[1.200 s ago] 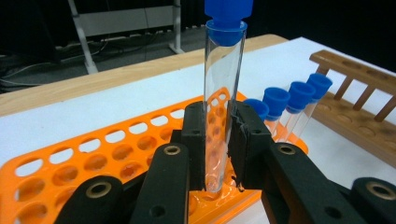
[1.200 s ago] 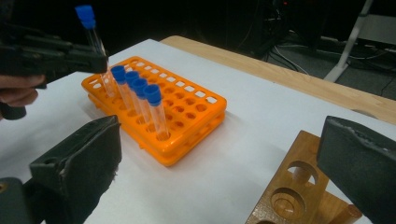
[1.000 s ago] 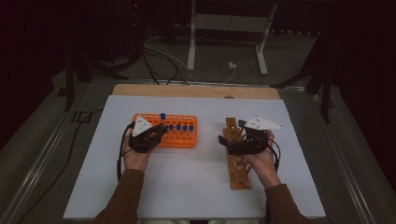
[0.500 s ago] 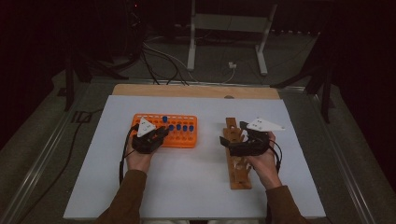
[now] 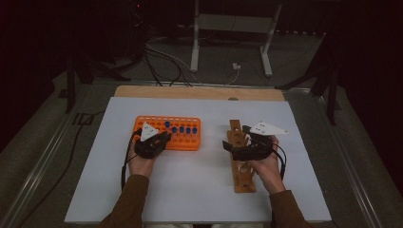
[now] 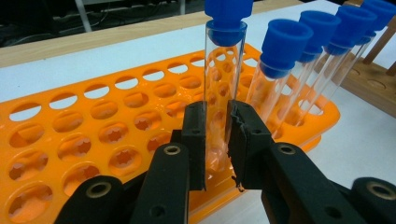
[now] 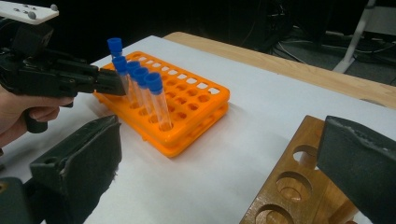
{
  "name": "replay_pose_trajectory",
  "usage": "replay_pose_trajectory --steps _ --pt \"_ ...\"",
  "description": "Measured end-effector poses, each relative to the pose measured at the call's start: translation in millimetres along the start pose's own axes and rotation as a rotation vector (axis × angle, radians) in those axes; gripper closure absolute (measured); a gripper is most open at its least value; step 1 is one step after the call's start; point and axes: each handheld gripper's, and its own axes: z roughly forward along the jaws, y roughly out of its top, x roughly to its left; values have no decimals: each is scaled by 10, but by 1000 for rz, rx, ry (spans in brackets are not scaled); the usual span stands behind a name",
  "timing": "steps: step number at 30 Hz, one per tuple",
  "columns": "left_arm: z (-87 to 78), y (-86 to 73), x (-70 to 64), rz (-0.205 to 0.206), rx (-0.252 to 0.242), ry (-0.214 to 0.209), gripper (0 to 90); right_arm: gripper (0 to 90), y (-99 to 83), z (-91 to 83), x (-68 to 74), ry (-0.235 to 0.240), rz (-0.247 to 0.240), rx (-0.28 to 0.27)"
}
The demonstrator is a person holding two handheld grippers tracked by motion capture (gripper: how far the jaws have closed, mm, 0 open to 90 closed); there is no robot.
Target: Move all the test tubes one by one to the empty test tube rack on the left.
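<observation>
Since a second ago, barely shifted: left claw [image 6: 217,140] still clenched on a clear test tube [image 6: 223,93] with a blue cap, lifted a little above its neighbours in the orange rack [image 6: 70,135]. Standing upright, that tube, at the rack's near edge, with four more blue-capped tubes [image 6: 299,70] in a row toward 2 o'clock of it. Seen from above, left claw [image 5: 159,140] at 9 o'clock on the white bench [image 5: 199,185], touching the rack [image 5: 190,142]. Right claw [image 5: 235,145] released, jaws wide apart, hovering over the wooden rack [image 5: 243,178] at 3 o'clock, well apart from the orange one [image 7: 187,102].
</observation>
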Motion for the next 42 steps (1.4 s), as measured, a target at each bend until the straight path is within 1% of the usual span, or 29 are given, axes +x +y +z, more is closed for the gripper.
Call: replay_pose_trajectory --steps 5,16,21,26,31,32,33,35,38,41,42 --pt "0 -9 2 -2 0 0 779 3 -9 7 0 3 3 0" --pt "2 -26 -15 21 16 7 779 3 -14 11 5 9 3 -5" --pt "14 -32 -38 40 24 13 779 3 -14 14 10 11 3 -6" --pt "20 -54 -40 42 39 16 780 3 -14 10 9 11 6 -9" --pt "17 -51 -43 40 41 17 776 4 -14 13 11 13 4 -10" --pt "15 -51 -40 33 39 16 771 3 -14 12 12 13 4 -10" --pt "14 -49 -39 30 39 17 736 3 -13 12 13 13 3 -9" --pt "-3 -41 -40 27 23 13 703 3 -13 9 9 13 4 -9" --pt "-55 -4 -43 19 -19 13 675 4 -15 8 1 12 6 -10" --pt "-95 41 -40 17 -46 23 678 3 -17 11 0 12 6 -8" --pt "-104 52 -39 18 -52 25 695 3 -18 13 2 13 5 -9"
